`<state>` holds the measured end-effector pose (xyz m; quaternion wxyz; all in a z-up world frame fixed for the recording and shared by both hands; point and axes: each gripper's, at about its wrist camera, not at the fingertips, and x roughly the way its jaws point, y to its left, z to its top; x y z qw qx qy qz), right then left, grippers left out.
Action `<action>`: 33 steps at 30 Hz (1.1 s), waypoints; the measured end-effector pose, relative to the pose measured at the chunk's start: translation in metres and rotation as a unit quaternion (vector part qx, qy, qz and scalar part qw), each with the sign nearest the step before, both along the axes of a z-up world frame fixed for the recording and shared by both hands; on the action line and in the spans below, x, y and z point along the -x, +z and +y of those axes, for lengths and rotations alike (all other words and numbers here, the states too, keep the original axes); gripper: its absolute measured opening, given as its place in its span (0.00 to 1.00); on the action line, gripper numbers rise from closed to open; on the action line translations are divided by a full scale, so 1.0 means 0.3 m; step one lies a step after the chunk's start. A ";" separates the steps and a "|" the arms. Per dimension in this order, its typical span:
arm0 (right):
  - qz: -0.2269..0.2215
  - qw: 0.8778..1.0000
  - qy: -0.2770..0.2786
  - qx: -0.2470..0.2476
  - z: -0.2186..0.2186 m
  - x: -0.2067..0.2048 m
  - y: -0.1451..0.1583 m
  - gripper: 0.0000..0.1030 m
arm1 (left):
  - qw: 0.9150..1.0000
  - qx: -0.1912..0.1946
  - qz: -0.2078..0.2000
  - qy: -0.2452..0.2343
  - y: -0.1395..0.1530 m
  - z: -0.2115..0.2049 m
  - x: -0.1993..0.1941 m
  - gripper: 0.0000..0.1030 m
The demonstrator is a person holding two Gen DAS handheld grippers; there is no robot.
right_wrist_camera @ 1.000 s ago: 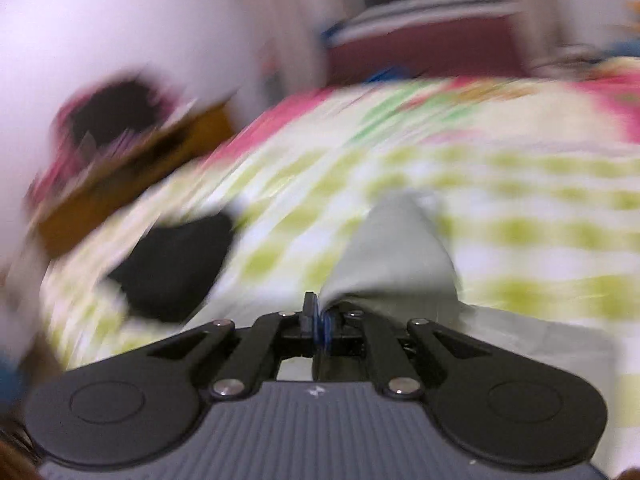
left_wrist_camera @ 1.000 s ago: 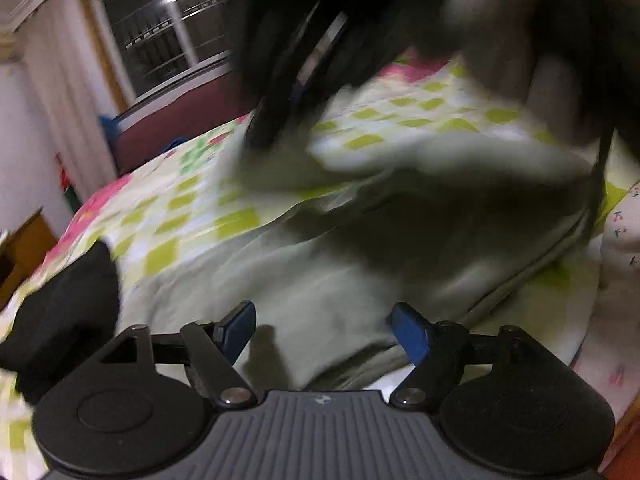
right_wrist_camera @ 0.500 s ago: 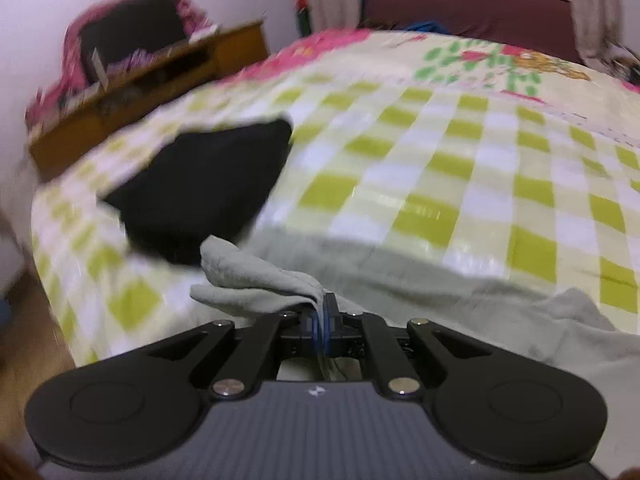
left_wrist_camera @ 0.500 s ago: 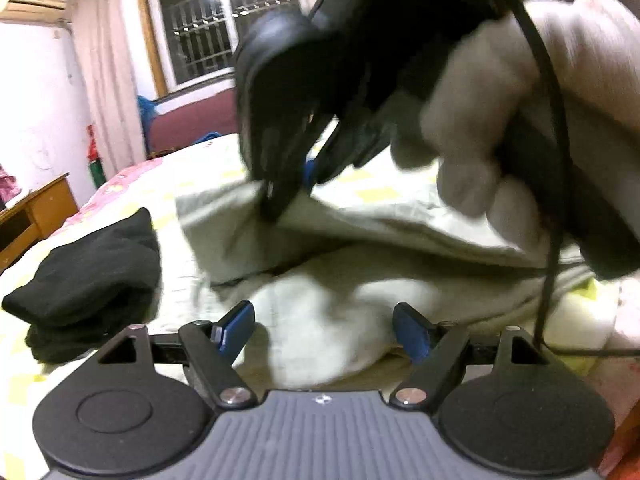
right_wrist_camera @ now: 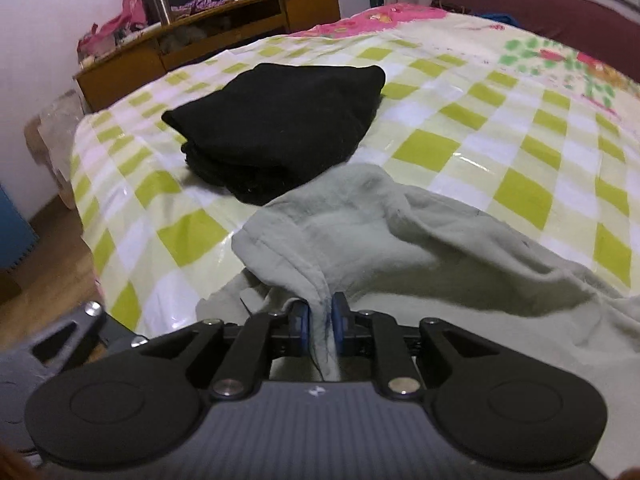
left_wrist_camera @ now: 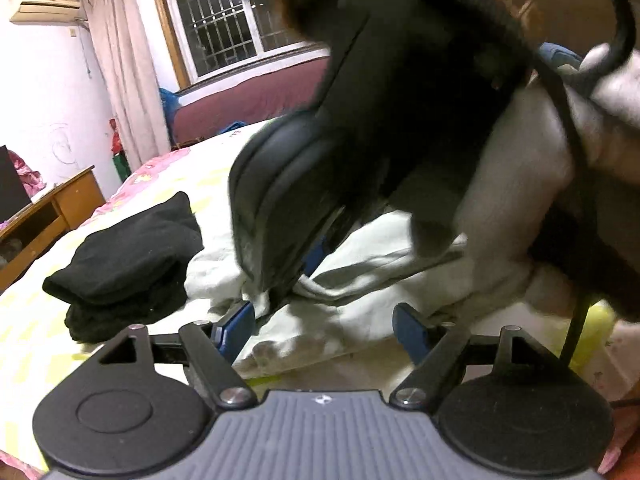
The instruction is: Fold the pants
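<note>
The pale grey-green pants (right_wrist_camera: 400, 248) lie rumpled on the checked bedspread (right_wrist_camera: 520, 152). A folded hem edge of them stands between the blue pads (right_wrist_camera: 301, 320) of my right gripper (right_wrist_camera: 320, 318). Its jaws are opening, and the pads stand slightly off the cloth. In the left wrist view the right gripper (left_wrist_camera: 308, 260) looms large and points down at the pants (left_wrist_camera: 360, 320), with a gloved hand (left_wrist_camera: 520, 200) on it. My left gripper (left_wrist_camera: 322, 328) hangs wide open just over the near edge of the pants, with nothing pinched.
A folded stack of black clothes (right_wrist_camera: 280, 128) sits on the bed just beyond the pants, seen too as the black clothes (left_wrist_camera: 128, 264). A wooden desk (right_wrist_camera: 208, 36) with clutter stands past the bed's far edge. A black cable (left_wrist_camera: 576, 160) trails from the right gripper.
The right gripper has carried the pant end over toward the black stack and down onto the bed; its jaws, tight on the cloth before, have parted. The left gripper shifted sideways, still open.
</note>
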<state>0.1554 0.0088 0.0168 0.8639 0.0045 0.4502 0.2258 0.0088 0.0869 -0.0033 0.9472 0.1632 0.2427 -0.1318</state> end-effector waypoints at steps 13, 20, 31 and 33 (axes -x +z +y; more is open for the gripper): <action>-0.020 0.999 0.009 -0.027 -0.154 -0.025 0.084 0.37 | 0.998 -0.010 -0.050 0.034 0.016 0.021 0.007 0.87; -0.001 0.999 0.032 -0.028 -0.156 -0.005 0.056 0.37 | 0.980 -0.159 -0.118 -0.005 -0.040 0.002 -0.036 0.87; -0.014 0.997 0.058 0.052 -0.225 0.104 0.018 0.39 | 0.973 -0.212 -0.086 -0.043 -0.058 0.038 -0.233 0.64; -0.016 0.996 0.043 0.079 -0.248 0.118 -0.011 0.37 | 0.975 -0.209 -0.071 -0.023 -0.063 0.052 -0.245 0.44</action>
